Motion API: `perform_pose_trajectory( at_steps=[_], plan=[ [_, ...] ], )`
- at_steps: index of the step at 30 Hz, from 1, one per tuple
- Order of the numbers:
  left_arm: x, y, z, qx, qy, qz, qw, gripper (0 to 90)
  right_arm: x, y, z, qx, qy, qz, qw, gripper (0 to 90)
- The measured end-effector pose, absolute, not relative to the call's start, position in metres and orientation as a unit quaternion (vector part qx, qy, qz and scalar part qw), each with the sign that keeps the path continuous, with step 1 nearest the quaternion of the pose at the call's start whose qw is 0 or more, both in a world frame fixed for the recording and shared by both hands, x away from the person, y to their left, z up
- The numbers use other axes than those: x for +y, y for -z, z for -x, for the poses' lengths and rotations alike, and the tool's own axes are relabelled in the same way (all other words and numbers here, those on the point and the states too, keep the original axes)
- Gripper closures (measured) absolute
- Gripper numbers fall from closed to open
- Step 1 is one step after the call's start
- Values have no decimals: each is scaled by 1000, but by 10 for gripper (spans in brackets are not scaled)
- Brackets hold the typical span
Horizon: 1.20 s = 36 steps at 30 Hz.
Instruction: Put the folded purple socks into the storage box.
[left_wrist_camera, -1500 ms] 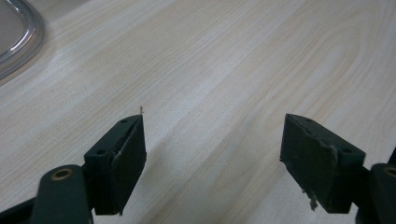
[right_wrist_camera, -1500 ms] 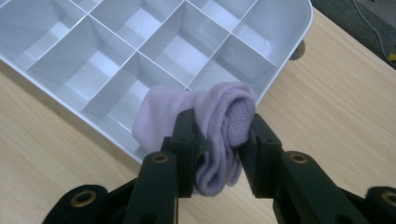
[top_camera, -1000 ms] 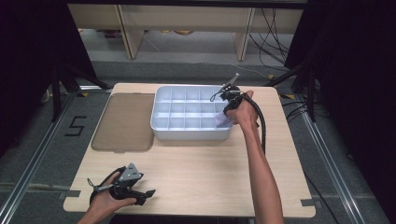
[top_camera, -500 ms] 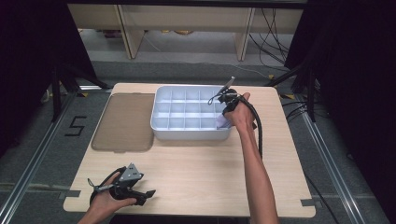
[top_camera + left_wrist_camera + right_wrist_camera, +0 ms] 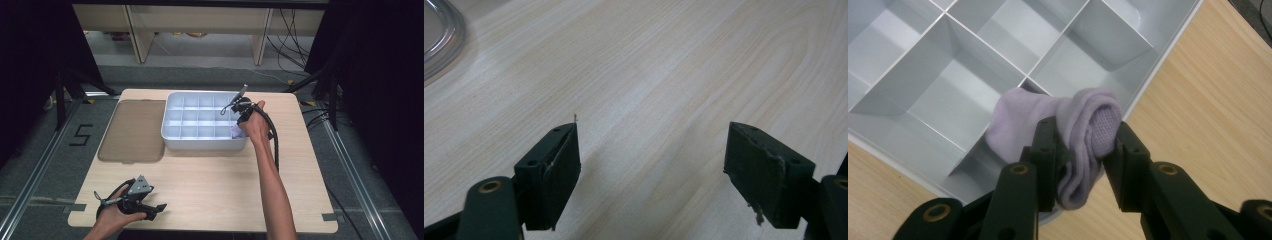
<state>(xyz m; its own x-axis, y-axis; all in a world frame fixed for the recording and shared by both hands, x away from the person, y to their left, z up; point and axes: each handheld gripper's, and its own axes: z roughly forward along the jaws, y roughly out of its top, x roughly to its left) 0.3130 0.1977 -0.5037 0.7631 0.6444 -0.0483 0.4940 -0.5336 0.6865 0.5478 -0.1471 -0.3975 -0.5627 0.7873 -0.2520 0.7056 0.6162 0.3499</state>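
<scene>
The right gripper (image 5: 1080, 160) is being held over the near right corner of the divided grey tray (image 5: 172, 137), its two black jaws closed partway on a rolled lilac sock (image 5: 1058, 125), which is being pinched at its folded end. The roll is being kept bunched by this grip, presumably so that it fits one small cell. The sock is being suspended above a corner compartment, just inside the tray's rim, and whether it touches the cell floor cannot be told. In the high view the same gripper (image 5: 239, 120) is being steered downward at the tray's right end, the sock (image 5: 235, 131) peeking out beneath the hand. The left gripper (image 5: 651, 170) is being rested low over the bare wooden table (image 5: 210, 195), jaws spread wide with nothing between them, apparently parked clear of the work. A brownish translucent lid (image 5: 132, 130) is lying flat just beside the tray, leaving the compartments accessible.
</scene>
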Motion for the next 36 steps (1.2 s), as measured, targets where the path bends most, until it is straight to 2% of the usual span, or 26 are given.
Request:
perform_pose_trajectory(
  at_steps=[12, 21, 29, 31, 36],
  plan=[
    [198, 504, -313, 334, -105, -868, 351, 217, -140, 403, -546, 884, -94, -413, 200, 685],
    [197, 505, -313, 331, -105, -868, 354, 217, -138, 416, -546, 888, -89, -409, 188, 672],
    [197, 505, -312, 335, -101, -868, 353, 217, -141, 408, -545, 873, -128, -431, 188, 548],
    [197, 504, -313, 327, -107, -870, 354, 218, -143, 402, -545, 869, -136, -437, 187, 562],
    [198, 504, -314, 320, -117, -873, 349, 217, -151, 396, -543, 868, -163, -435, 175, 724]
  ],
)
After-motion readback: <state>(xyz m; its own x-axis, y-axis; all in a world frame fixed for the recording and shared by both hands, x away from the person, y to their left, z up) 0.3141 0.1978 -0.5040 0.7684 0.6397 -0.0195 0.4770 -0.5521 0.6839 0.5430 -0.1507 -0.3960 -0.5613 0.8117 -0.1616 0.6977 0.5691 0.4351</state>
